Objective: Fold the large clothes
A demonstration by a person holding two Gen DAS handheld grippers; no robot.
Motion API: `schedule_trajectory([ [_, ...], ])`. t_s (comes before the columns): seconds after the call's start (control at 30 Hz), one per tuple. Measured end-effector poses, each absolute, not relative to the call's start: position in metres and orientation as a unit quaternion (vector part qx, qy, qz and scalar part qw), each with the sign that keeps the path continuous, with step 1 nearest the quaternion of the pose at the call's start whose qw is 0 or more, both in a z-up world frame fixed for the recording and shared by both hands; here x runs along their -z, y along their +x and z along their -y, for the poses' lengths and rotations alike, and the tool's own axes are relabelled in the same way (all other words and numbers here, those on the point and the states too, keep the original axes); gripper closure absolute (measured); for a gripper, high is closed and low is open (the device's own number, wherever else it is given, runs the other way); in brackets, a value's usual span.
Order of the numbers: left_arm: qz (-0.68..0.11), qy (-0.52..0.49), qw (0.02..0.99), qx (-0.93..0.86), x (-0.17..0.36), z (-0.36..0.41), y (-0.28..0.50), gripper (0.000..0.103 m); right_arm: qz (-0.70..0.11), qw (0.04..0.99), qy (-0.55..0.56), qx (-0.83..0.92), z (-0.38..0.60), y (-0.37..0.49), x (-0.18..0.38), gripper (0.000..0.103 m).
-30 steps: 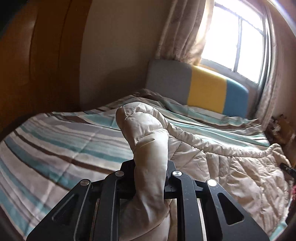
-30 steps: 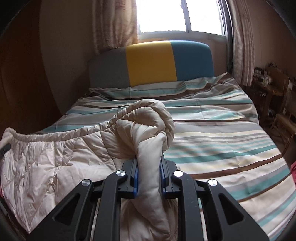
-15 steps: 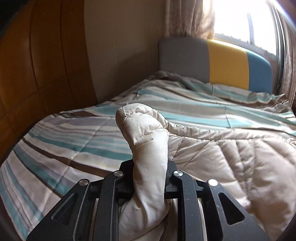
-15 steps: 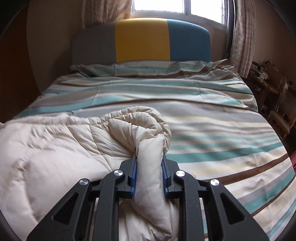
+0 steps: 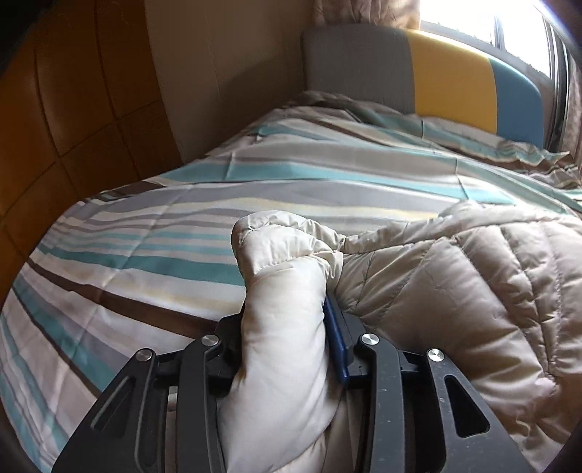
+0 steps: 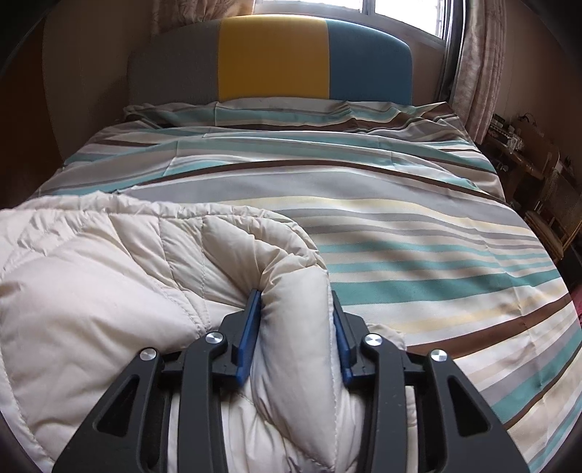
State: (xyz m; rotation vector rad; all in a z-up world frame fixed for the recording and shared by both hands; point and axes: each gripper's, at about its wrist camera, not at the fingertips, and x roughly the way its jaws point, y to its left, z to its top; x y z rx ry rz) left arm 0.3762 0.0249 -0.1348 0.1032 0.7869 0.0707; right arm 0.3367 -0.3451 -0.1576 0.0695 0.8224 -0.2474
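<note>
Left gripper: one, nearest the lens; jaws opening, a puffed fold of the quilted coat between them; the fabric bulges against the blue pad on the right, so it reads as a loosening pinch.
Right gripper: one; jaws opening around another thick fold of the same coat; two blue pads show, both touching the padding.
Quilted coat: one, cream-beige, lying on the bed; its bulk spreads to the right in the left wrist view and to the left in the right wrist view, so it lies between the two grippers.
Striped bedcover: one, with teal, grey, cream and brown bands, under the coat and reaching to the far end.
Headboard: one, in three panels: grey, yellow, blue.
Window: one, bright, behind the headboard.
Curtains: patterned, hanging beside the window.
Wooden panelling: on the left wall.
</note>
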Motion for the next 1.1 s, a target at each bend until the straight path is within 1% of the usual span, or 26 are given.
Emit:
schedule_trajectory([
  [0.17, -0.387, 0.060, 0.919, -0.041, 0.138, -0.020, 0.379, 0.066, -0.397, 0.908, 0.013, 0.133, 0.339, 0.340, 0.162, 0.065],
  [0.27, -0.388, 0.062, 0.918, -0.050, 0.138, -0.020, 0.379, 0.058, -0.398, 0.908, 0.013, 0.133, 0.339, 0.340, 0.163, 0.065],
  [0.33, -0.392, 0.067, 0.915, -0.065, 0.136, -0.019, 0.378, 0.044, -0.398, 0.907, 0.013, 0.133, 0.339, 0.340, 0.163, 0.065],
  [0.37, -0.395, 0.068, 0.914, -0.070, 0.133, -0.020, 0.377, 0.040, -0.398, 0.907, 0.012, 0.134, 0.339, 0.340, 0.163, 0.065],
  [0.4, -0.397, 0.066, 0.913, -0.071, 0.130, -0.021, 0.375, 0.034, -0.399, 0.907, 0.011, 0.134, 0.340, 0.340, 0.163, 0.065],
  [0.43, -0.401, 0.060, 0.911, -0.072, 0.126, -0.024, 0.372, 0.031, -0.399, 0.907, 0.011, 0.135, 0.339, 0.340, 0.163, 0.065],
  [0.5, -0.396, 0.031, 0.915, -0.072, 0.112, -0.028, 0.357, 0.031, -0.399, 0.907, 0.010, 0.135, 0.339, 0.340, 0.163, 0.065],
  [0.67, -0.329, -0.030, 0.939, -0.091, 0.069, -0.012, 0.306, 0.030, -0.397, 0.907, 0.007, 0.140, 0.338, 0.339, 0.163, 0.065],
  [0.7, -0.314, -0.034, 0.944, -0.090, 0.062, -0.005, 0.299, 0.020, -0.396, 0.907, 0.006, 0.141, 0.338, 0.338, 0.162, 0.065],
  [0.73, -0.300, -0.032, 0.949, -0.090, 0.056, 0.004, 0.293, 0.014, -0.396, 0.907, 0.005, 0.141, 0.337, 0.338, 0.162, 0.064],
  [0.8, -0.275, -0.003, 0.958, -0.083, 0.048, 0.033, 0.290, 0.014, -0.395, 0.908, 0.006, 0.141, 0.338, 0.338, 0.162, 0.064],
  [0.83, -0.276, 0.016, 0.958, -0.072, 0.048, 0.048, 0.294, 0.014, -0.396, 0.908, 0.007, 0.140, 0.338, 0.337, 0.162, 0.064],
  [1.0, -0.310, 0.098, 0.944, -0.056, 0.075, 0.091, 0.326, 0.014, -0.393, 0.909, 0.011, 0.140, 0.339, 0.336, 0.162, 0.064],
  [1.07, -0.330, 0.091, 0.938, -0.053, 0.091, 0.089, 0.335, 0.013, -0.393, 0.909, 0.012, 0.139, 0.338, 0.336, 0.162, 0.064],
  [1.1, -0.343, 0.068, 0.936, -0.048, 0.100, 0.082, 0.340, 0.011, -0.393, 0.909, 0.012, 0.139, 0.338, 0.336, 0.162, 0.064],
])
